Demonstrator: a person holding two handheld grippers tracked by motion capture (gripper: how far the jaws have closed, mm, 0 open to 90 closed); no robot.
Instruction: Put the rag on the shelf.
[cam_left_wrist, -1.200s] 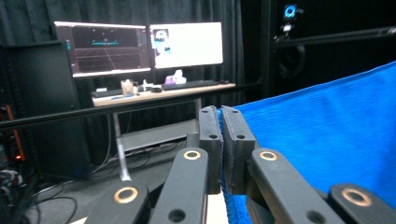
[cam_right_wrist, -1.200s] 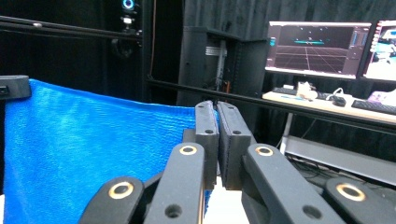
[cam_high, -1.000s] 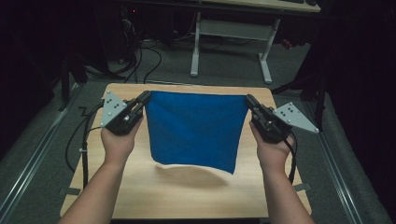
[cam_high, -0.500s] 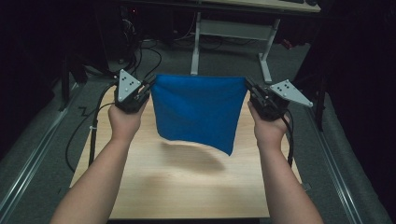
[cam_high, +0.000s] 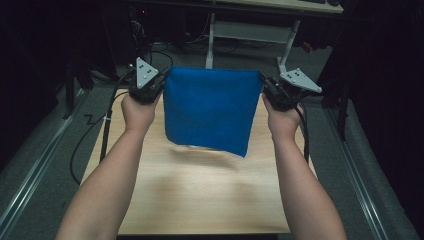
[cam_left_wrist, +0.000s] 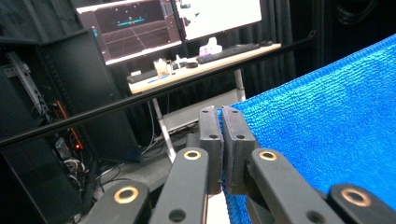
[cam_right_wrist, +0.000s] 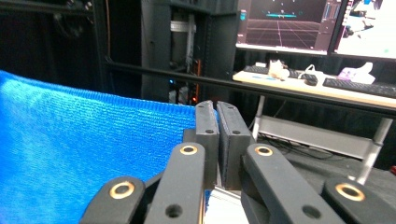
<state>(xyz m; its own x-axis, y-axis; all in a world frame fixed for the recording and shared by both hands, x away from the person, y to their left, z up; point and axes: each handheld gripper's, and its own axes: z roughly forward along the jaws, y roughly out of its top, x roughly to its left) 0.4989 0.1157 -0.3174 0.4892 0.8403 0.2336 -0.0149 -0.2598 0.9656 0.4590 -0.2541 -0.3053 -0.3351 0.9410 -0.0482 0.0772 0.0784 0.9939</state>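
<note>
My left gripper (cam_left_wrist: 222, 140) has its jaws pinched tight on the top left corner of the blue cloth (cam_high: 210, 112); in the left gripper view the pads meet w/ only the cloth edge between them. My right gripper (cam_right_wrist: 217, 140) does the same on the cloth's top right corner, jaws closed flat on the fabric. In the high view the left gripper (cam_high: 159, 86) and right gripper (cam_high: 266, 89) sit at either end of the cloth's top edge, which runs taut & roughly level between them. The cloth hangs free below that edge, clear of the wooden table (cam_high: 200, 200), w/ its lower right corner dipping lowest; a faint shadow lies on the tabletop just under the cloth. My left hand (cam_high: 137, 110) and right hand (cam_high: 282, 117) are outboard of the cloth, forearms coming in over the table's near side. Beyond the cloth: a white-legged desk (cam_high: 250, 30) w/ monitors (cam_right_wrist: 317, 23) & a keyboard (cam_right_wrist: 357, 86) on it.
</note>
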